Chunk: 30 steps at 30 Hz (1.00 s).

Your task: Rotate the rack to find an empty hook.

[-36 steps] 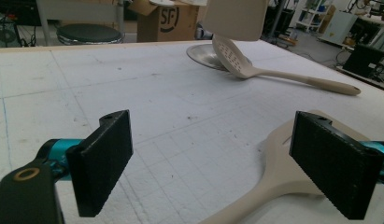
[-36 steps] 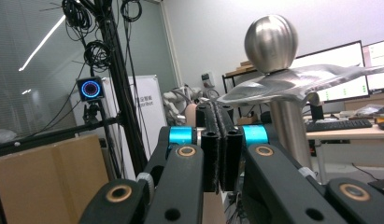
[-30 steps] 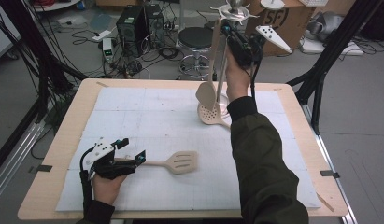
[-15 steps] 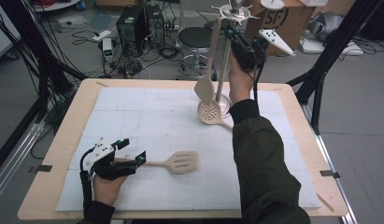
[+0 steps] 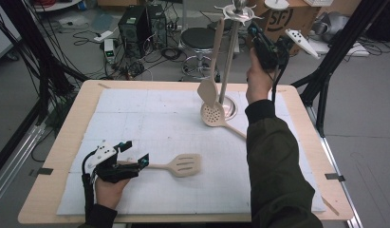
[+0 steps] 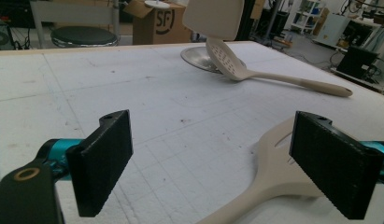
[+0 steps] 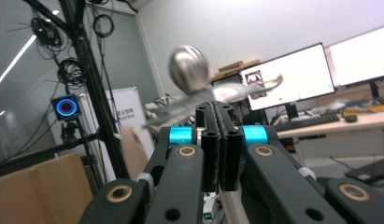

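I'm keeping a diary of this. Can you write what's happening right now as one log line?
left gripper: open around slotted spatula handle | right gripper: shut, up by rack | skimmer: on table

My right gripper (image 7: 219, 154) blocks the rack's (image 7: 189, 67) pole; its knob and arms are blurred. My left gripper's (image 6: 227, 163) pad covers part of the slotted spatula (image 6: 273, 172), its handle cut off below.

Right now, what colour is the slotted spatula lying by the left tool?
Pale beige, the slotted spatula matches the other utensils; the high view shows it best.

Even, bright indoor light with soft shadows; the right gripper view's background blurs.
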Available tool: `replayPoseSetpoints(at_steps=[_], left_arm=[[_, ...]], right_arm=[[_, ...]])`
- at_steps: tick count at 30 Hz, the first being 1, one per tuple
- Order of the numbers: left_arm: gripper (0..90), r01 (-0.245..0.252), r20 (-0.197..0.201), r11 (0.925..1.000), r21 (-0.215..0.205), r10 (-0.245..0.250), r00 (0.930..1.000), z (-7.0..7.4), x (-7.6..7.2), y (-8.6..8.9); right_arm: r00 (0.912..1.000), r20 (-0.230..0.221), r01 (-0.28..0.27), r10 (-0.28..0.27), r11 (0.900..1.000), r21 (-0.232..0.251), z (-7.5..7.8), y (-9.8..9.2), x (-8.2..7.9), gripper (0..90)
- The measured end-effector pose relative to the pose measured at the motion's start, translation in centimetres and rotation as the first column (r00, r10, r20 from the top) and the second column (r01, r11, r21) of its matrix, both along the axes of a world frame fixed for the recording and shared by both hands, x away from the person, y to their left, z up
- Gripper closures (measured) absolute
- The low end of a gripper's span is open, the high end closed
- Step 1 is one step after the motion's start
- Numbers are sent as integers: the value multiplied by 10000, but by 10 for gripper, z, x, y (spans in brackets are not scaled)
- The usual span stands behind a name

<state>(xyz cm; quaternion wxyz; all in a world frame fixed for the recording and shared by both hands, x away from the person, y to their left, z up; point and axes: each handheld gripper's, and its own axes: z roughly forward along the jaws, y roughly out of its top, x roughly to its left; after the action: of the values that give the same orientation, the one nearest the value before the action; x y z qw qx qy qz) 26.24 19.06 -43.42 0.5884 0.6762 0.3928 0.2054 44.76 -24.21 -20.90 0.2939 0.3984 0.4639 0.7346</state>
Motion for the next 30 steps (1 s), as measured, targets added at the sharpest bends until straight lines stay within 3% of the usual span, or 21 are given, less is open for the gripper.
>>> replayPoseSetpoints(at_steps=[4, 9, 13, 30], left_arm=[[139, -22, 20, 10000, 28, 22, 10000, 0, 0, 0], [139, 0, 1, 10000, 36, 0, 10000, 0, 0, 0], [139, 17, 0, 10000, 17, -17, 10000, 0, 0, 0], [139, -16, -22, 10000, 1, 16, 10000, 0, 1, 1]], right_arm=[[9999, 108, -65, 69, 9992, -382, 3, 4, -1, 900], [9997, 145, -166, 171, 9991, -392, 3, 11, -3, 900], [9995, 215, -204, 223, 9964, -825, 4, 18, -6, 900], [9989, 27, -467, 472, 9939, -996, 6, 49, 5, 900]])
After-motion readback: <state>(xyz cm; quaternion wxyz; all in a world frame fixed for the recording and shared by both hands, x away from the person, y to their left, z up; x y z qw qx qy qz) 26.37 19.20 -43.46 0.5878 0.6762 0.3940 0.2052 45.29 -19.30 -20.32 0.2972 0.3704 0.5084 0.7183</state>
